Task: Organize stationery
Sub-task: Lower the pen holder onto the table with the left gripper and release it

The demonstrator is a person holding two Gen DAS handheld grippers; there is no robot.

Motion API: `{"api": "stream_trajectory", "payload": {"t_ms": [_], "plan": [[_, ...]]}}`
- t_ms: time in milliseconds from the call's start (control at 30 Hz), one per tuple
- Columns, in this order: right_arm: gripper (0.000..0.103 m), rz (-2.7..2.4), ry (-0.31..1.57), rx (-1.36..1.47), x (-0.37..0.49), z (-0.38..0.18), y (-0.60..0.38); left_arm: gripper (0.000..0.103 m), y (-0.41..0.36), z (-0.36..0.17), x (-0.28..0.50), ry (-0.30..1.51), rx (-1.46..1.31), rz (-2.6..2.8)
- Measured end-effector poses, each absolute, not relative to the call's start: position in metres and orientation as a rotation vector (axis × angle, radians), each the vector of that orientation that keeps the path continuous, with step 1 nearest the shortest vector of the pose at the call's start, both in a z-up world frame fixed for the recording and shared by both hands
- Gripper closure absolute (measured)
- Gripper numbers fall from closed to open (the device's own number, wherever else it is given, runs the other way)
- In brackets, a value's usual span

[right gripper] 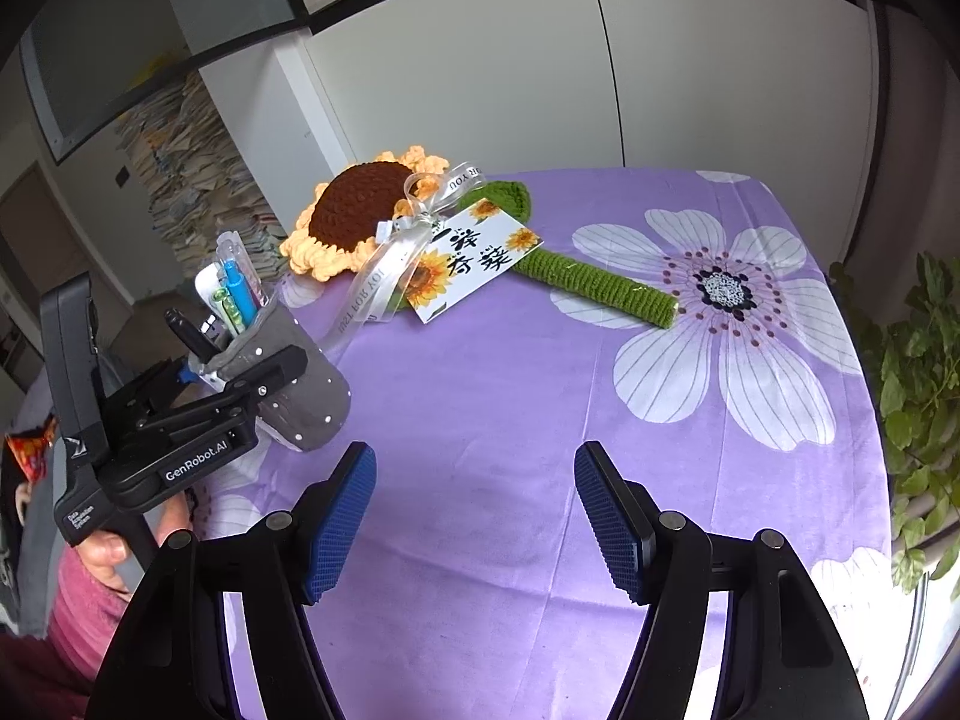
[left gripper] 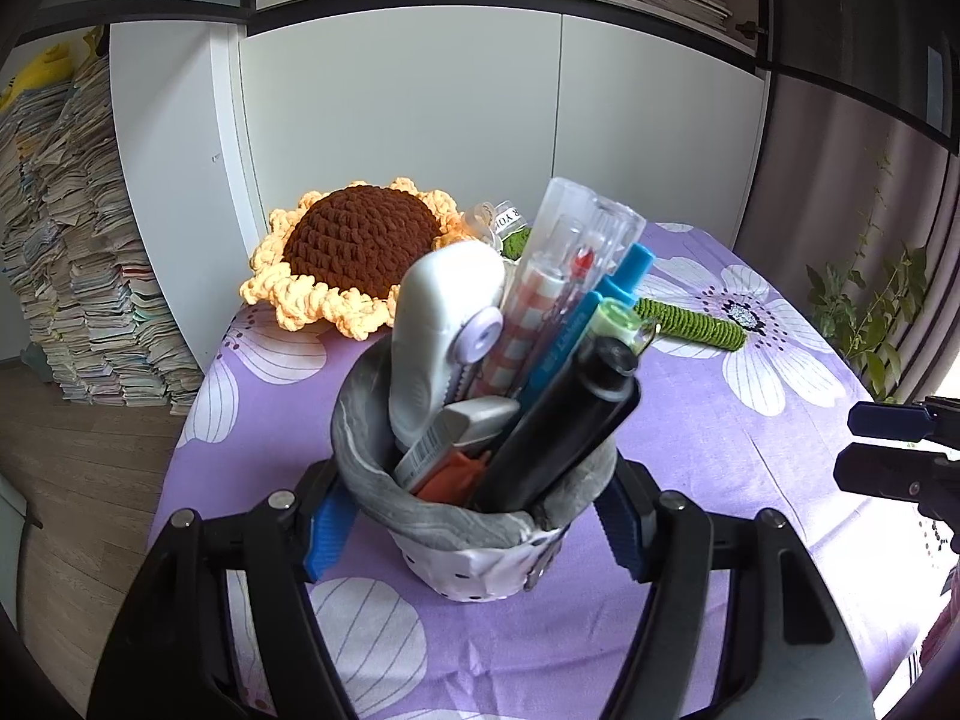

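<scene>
White cabinet doors (left gripper: 396, 102), wood floor (left gripper: 78, 480), stacked papers (left gripper: 78, 276) left, potted plant (right gripper: 918, 396) right

L wrist cam: looks fwd/down along left gripper (left gripper: 474, 516), pen pouch (left gripper: 480, 516) close. R wrist cam: fwd/down over tablecloth (right gripper: 510, 408). Shared: pouch, crochet sunflower (left gripper: 354, 252).

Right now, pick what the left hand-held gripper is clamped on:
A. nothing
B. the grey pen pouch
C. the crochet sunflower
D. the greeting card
B: the left hand-held gripper has its blue pads pressed on both sides of the grey pen pouch, which is full of pens; the right wrist view shows the same grip.
</scene>
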State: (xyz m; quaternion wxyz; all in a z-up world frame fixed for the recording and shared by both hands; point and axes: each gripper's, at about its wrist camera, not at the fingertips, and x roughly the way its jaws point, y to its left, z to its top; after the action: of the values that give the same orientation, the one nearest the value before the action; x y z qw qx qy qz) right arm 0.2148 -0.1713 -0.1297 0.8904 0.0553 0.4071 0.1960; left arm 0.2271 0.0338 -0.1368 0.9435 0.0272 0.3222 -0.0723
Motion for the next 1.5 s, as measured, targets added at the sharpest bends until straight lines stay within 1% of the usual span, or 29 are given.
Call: {"api": "stream_trajectory", "payload": {"t_ms": [367,500,667,1500], "plan": [[0.034,0.307,0.824,0.124,0.215,-0.135,-0.198,0.035,-0.023,-0.123,0.239,0.648,0.114,-0.237],[0.034,0.217,0.816,0.100,0.216,-0.139,-0.214,0.035,-0.045,-0.124,0.246,0.662,0.121,-0.268],[0.034,0.162,0.813,0.151,0.217,-0.142,-0.241,0.035,-0.063,-0.130,0.252,0.689,0.123,-0.297],[0.034,0.162,0.786,0.141,0.221,-0.140,-0.243,0.034,-0.079,-0.142,0.266,0.709,0.134,-0.288]]}}
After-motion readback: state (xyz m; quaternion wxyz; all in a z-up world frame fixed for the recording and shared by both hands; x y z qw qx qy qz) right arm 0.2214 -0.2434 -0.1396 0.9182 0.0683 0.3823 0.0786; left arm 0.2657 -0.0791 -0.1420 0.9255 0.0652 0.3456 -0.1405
